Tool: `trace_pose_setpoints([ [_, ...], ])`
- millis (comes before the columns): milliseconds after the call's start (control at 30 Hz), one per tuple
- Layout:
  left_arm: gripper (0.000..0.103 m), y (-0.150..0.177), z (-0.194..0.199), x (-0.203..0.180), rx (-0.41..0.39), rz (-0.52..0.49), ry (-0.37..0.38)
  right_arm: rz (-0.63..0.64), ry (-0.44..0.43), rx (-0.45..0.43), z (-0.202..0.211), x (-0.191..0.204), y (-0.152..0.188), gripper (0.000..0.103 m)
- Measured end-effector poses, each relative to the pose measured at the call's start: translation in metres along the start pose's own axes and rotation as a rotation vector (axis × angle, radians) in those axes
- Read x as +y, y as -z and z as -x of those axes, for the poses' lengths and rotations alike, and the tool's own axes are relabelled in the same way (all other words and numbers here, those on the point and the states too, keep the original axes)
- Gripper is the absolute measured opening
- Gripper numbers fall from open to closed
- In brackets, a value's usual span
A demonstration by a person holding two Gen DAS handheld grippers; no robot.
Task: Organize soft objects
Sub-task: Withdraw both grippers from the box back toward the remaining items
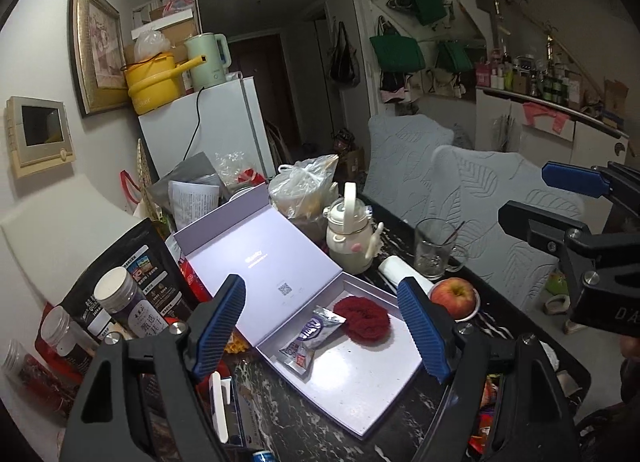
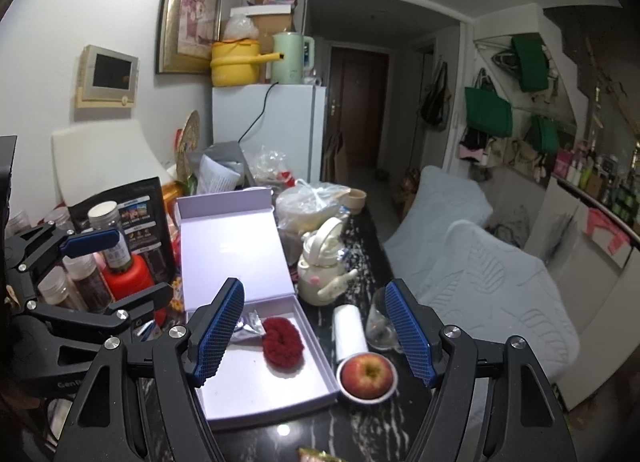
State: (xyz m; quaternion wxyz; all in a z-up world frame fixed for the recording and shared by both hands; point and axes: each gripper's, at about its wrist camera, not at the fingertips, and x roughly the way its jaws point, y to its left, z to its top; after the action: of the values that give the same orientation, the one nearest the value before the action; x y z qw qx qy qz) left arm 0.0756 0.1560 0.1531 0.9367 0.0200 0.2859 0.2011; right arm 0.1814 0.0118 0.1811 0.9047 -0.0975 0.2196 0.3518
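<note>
Both tongs are released and carry nothing: my left tongs (image 1: 322,326) and my right tongs (image 2: 314,332) hang with the blue pads apart, above the near end of the lilac box (image 1: 360,378), and no pad touches anything.

I take this box as my landmark. It lies open on the dark marble desk (image 2: 384,418), with its lid (image 1: 256,250) folded back on the far side. Inside the box, toward the hinge, the red fluffy scrunchie (image 1: 362,316) lies flat on the bottom. Just beside it, on the lid side, lies a small silver sachet (image 1: 310,338), and the corner of the sachet seems to touch the scrunchie. Outside the box, on its right, an apple (image 2: 368,374) sits on a small dish, and a white roll (image 2: 350,332) lies just behind the apple.

I judge that these two soft things are already in their place, so the step in hand is either to fetch another soft thing or to close the lid. To do it well, I would keep both tongs high over the box walls, so that I do not drag the scrunchie out. If I close the lid, I would push it from its far edge, away from the white bottle (image 1: 350,238) that stands near the lid.
</note>
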Motion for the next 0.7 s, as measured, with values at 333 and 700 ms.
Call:
trace_pose_setpoints([
  [333, 0.079, 0.021, 0.049, -0.027, -0.047, -0.035, 0.058, 0.002, 0.034, -0.019, 0.056, -0.008, 0.033, 0.075],
  [700, 0.079, 0.059, 0.071, -0.062, -0.031, -0.082, 0.17, -0.029, 0.049, -0.015, 0.095, -0.014, 0.086, 0.075],
])
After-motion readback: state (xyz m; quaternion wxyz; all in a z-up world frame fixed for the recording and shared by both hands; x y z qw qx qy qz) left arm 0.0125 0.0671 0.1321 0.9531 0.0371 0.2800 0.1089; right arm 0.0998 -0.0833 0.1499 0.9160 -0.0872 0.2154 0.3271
